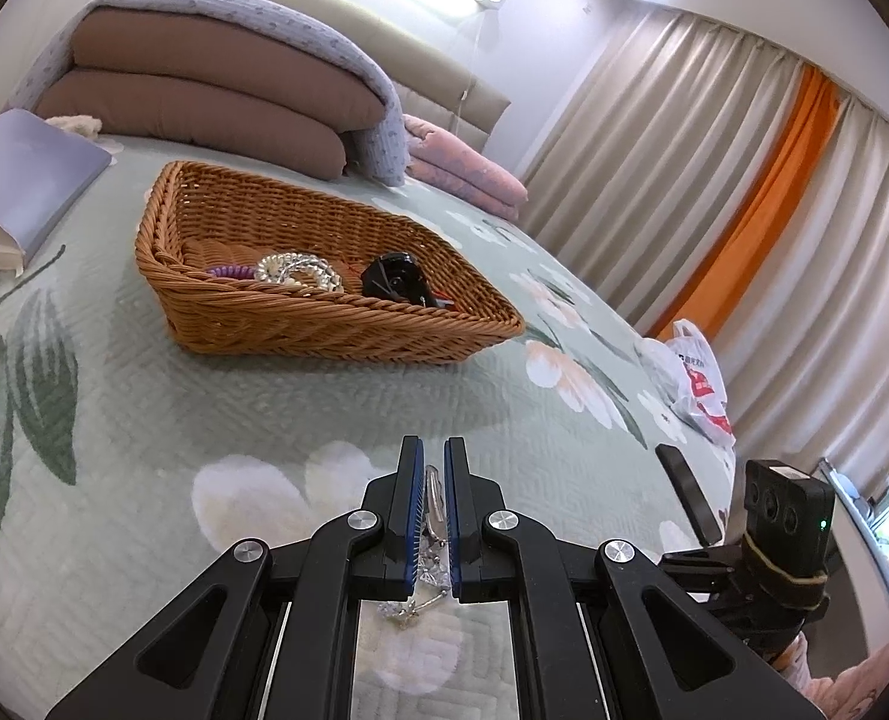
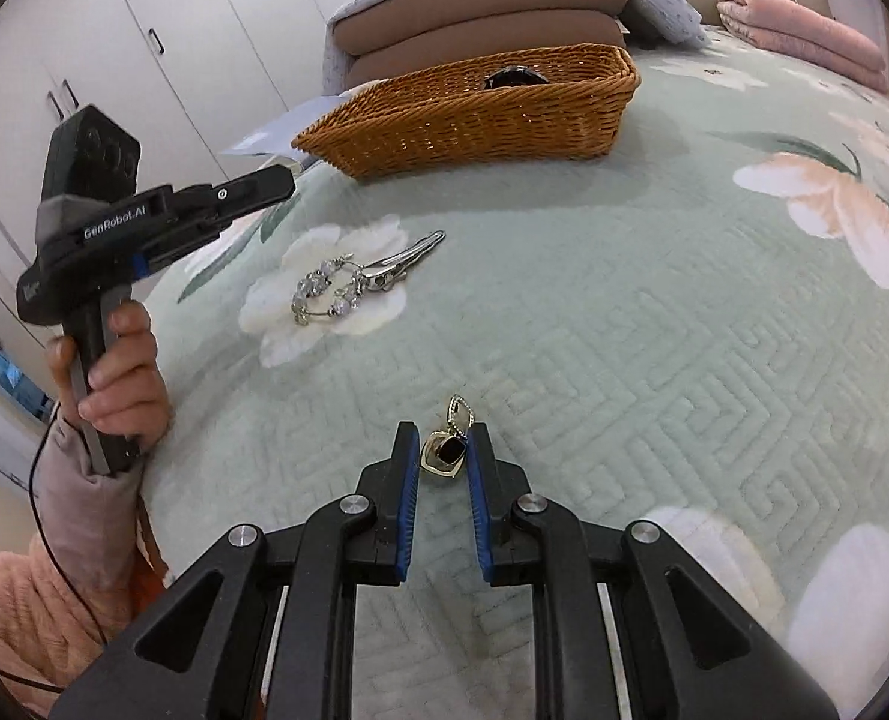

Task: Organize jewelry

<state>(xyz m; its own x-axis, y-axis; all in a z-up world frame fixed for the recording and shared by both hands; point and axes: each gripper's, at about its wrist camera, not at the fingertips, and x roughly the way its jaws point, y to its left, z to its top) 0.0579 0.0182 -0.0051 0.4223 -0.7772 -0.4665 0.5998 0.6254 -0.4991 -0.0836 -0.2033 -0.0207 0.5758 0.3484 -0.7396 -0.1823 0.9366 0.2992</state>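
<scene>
1. The right hand-held gripper [image 2: 441,429] is open low over the bed [image 2: 654,330], and a gold earring [image 2: 444,453] lies on the quilt between its two fingers, near the tips.
2. The earring has a square gold frame around a dark stone, with a small gold loop at its far end. Its long axis runs near to far, in line with the fingers, so we judge a straight squeeze would catch the frame by its two sides.
3. The right pad looks almost against the frame and the left one stands a little off. We cannot tell whether either truly touches.
4. The left hand-held gripper [image 1: 434,450] has only a narrow gap between its fingers and holds nothing. A silver hair clip [image 1: 434,498] shows through that gap.
5. From the right wrist view, the clip lies flat on a white flower of the quilt with beaded crystal hoops [image 2: 324,294] beside it, and the left hand-held gripper is raised above and to their left.
6. The wicker basket [image 1: 324,306] sits at the far side and already holds a purple coil tie [image 1: 231,270], a pearly bracelet [image 1: 297,269] and a black piece [image 1: 393,279].
7. The right hand is nearer its piece.
</scene>
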